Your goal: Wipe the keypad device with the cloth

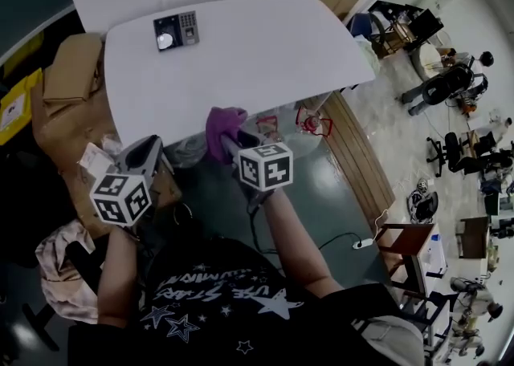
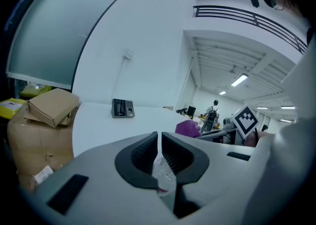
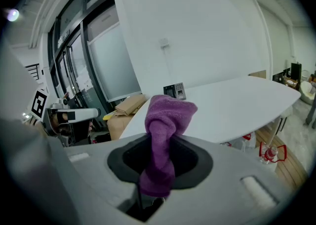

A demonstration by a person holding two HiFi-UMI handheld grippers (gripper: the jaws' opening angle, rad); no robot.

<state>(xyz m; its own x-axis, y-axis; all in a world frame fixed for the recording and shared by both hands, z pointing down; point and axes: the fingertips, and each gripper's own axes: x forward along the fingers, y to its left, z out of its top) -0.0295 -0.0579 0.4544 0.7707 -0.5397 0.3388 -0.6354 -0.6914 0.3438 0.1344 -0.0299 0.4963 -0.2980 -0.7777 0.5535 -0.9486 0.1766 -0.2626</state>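
The right gripper (image 3: pixel 160 142) has its jaws clamped on the purple cloth (image 1: pixel 223 125), a fat wad standing clear of the tips. The left gripper (image 2: pixel 159 142) has its jaws together on what looks like a scrap of clear film (image 2: pixel 163 172). The keypad device (image 1: pixel 177 31) lies at the desk's (image 1: pixel 265 59) far left corner, well apart from both. I'd reach right across, press the wad flat on its face and sweep evenly, bracing the casing against skidding.

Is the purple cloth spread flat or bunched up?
Bunched up: the right gripper pinches the purple cloth, its crumpled top sticking out.
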